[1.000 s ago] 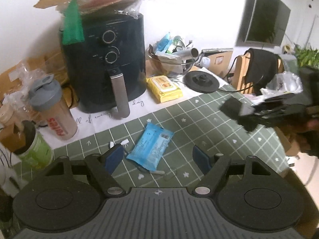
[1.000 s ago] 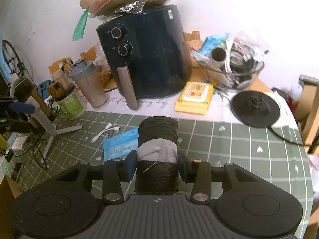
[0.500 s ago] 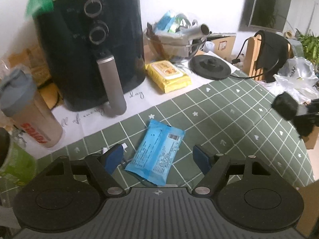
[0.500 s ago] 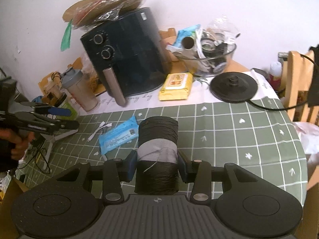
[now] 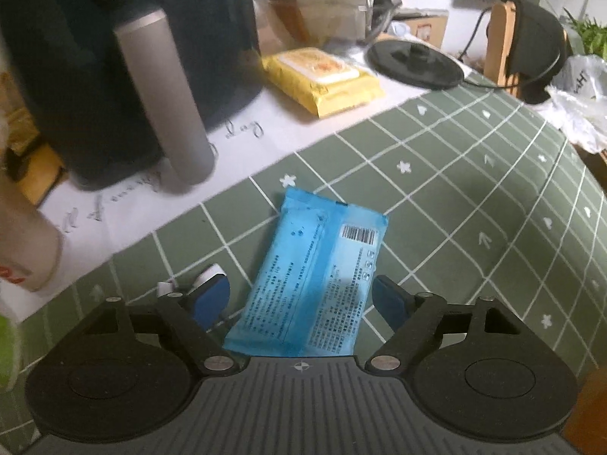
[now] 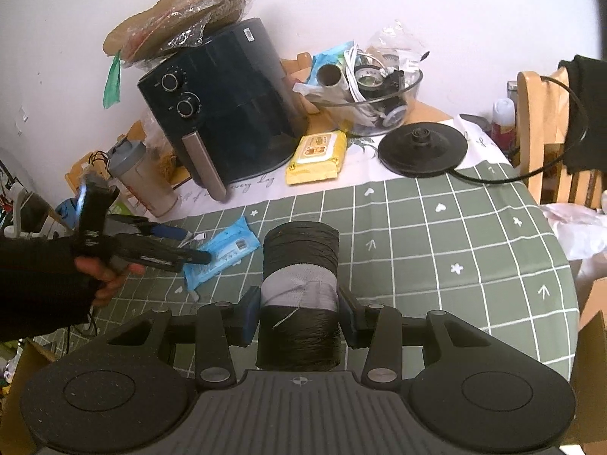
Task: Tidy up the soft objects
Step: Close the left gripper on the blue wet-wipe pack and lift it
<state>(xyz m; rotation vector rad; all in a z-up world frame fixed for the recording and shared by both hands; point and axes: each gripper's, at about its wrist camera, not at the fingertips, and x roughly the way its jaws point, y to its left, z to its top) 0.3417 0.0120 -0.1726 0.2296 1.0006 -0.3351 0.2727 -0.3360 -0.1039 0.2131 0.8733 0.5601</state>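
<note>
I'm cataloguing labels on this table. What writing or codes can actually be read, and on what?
Blue wipes pack: barcode and dense print, too small to read.
White cloth strip: cursive script, unreadable.
Yellow wipes pack: label blurred.
Shaker bottle: red lettering, cut off.

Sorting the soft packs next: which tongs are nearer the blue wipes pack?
Left. The left tongs straddle the blue wipes pack, jaws opening. The right tongs hold a black spool, off to the pack's right.

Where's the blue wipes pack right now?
The blue wipes pack lies flat on the green checked tablecloth, between the opening fingers of the left hand-held gripper.
</note>
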